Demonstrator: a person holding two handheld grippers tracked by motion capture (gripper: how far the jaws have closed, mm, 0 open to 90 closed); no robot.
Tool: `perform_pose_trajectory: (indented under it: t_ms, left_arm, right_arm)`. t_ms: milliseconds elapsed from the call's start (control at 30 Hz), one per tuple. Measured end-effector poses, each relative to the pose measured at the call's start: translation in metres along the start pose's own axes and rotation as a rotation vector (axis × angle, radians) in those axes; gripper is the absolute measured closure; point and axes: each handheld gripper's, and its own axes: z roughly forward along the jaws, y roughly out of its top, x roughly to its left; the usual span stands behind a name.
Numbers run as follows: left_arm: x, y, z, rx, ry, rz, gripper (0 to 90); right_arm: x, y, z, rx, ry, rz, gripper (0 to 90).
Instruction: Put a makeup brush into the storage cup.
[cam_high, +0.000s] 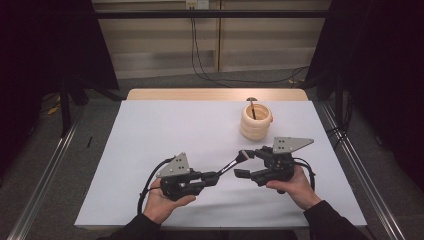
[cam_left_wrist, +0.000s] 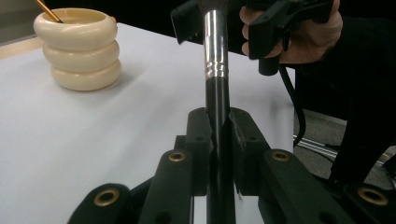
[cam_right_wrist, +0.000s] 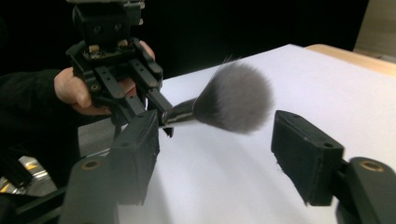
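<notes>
A makeup brush with a black handle, a silver ferrule and a grey bristle head is held level above the white table. My left gripper is shut on the black handle, with the pads pressed on both sides of it. The bristle head lies between the jaws of my right gripper, which stand apart and do not touch it. In the high view the right gripper faces the left one near the table's front middle.
A cream ribbed holder stands at the back right of the table with one thin brush handle sticking out of it. The same holder is at the upper left in the left gripper view. Dark curtains and metal rails flank the table.
</notes>
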Motion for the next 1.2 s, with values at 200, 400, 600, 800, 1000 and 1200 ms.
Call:
perform_pose_trajectory:
  t_ms: [200,400,600,800,1000,1200]
  left_arm:
    - [-0.001,0.000,0.005,0.005,-0.015,0.008,79.5]
    - [-0.001,-0.003,0.009,0.013,-0.020,0.007,79.5]
    - [-0.001,-0.005,0.011,0.023,-0.025,0.010,79.5]
    - [0.000,-0.008,0.014,0.050,-0.015,0.016,79.2]
    - [0.002,-0.011,0.017,0.050,-0.011,0.007,76.8]
    - [0.003,-0.011,0.017,0.052,-0.007,0.017,73.4]
  right_arm:
    - [0.000,-0.001,0.004,0.016,0.048,0.003,45.6]
    - [0.000,-0.001,0.004,0.017,0.079,0.010,55.5]
    - [-0.003,-0.002,0.003,0.016,0.095,0.039,65.5]
    - [-0.004,-0.003,0.003,0.034,0.100,0.038,69.8]
    - [-0.004,-0.002,0.003,0.025,0.135,0.047,74.4]
    - [0.000,0.001,0.003,0.020,0.160,0.045,77.1]
